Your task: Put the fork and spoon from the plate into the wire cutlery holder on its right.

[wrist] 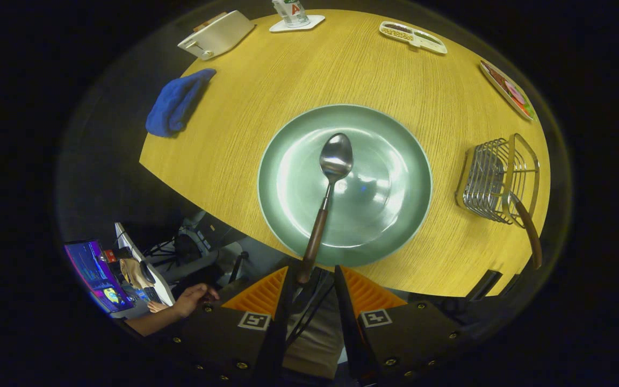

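so the job is looking half done. going left to right: a soft blue cloth (178,102) is lying crumpled on the wood-grain table (245,134); the spoon (328,188), polished steel bowl and dark wooden handle, is lying on the glossy round green plate (395,140), its handle end reaching between the fingers of the claw (312,277), which are standing narrowly apart, apparently not pressing it. the wire cutlery holder (495,180) is already holding one wooden-handled piece (530,234), likely the fork.
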